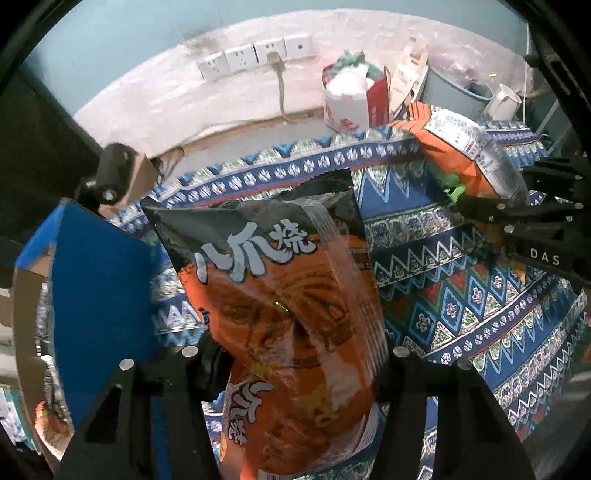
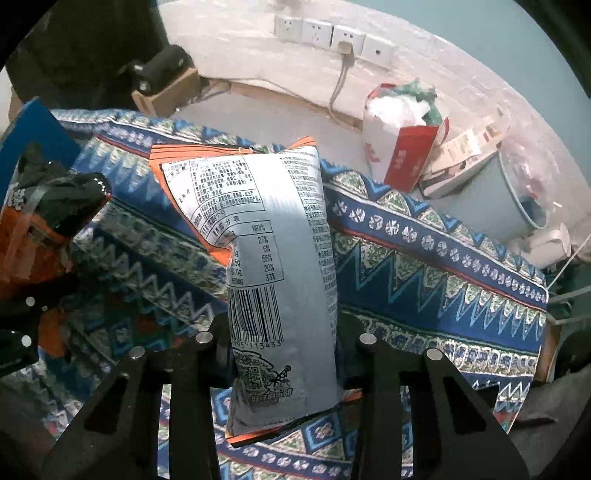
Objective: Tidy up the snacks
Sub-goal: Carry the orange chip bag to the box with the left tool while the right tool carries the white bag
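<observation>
Two claws, two snack bags
Left claw (image 1: 295,373) grips an orange bag (image 1: 291,295); right claw (image 2: 284,354) clasps a grey-backed bag (image 2: 284,266) (barcode up) above the patterned cloth (image 2: 424,295).

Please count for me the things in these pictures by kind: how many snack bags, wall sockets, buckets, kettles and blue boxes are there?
Snack bags: 2, the front-side bag in the left claw and the back-side bag in the right claw
Wall sockets: 4
Buckets: 1
Kettles: 1
Blue boxes: 1
Total: 9
</observation>
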Demonstrator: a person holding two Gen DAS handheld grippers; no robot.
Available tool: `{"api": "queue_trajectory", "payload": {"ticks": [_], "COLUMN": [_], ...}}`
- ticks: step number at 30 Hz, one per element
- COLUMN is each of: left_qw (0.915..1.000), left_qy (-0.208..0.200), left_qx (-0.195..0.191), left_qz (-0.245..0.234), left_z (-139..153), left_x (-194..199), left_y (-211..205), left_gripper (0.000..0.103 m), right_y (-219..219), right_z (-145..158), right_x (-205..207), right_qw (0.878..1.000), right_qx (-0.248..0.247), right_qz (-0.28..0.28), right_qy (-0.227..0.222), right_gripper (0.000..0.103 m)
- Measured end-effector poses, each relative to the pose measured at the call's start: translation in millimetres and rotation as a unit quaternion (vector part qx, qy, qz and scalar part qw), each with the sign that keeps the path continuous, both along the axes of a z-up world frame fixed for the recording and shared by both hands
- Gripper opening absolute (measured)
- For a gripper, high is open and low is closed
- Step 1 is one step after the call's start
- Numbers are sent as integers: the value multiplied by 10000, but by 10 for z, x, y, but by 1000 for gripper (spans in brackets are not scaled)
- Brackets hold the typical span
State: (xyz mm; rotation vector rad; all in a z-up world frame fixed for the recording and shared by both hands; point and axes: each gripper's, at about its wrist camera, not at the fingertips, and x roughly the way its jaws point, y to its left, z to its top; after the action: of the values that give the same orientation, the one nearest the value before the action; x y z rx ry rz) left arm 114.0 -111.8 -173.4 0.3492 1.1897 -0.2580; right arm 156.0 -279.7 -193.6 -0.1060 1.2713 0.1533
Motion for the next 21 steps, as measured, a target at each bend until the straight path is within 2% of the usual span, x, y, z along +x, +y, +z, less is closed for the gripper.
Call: {"api": "queue_trajectory", "payload": {"ticks": [21], "left_qw": [9967], "left_qy": [-768], "left_qx": [-273], "left_qz": [-19], "left_z": [778], "left_x": [-378], "left_y": [268], "left_gripper": [58], "right_y": [391], "right_z": [959], "right_x": [-427], "right_qw": [9968], "right_qx": [456], "right_qz": [19], "right_qy": [-664], "right_gripper": [36]}}
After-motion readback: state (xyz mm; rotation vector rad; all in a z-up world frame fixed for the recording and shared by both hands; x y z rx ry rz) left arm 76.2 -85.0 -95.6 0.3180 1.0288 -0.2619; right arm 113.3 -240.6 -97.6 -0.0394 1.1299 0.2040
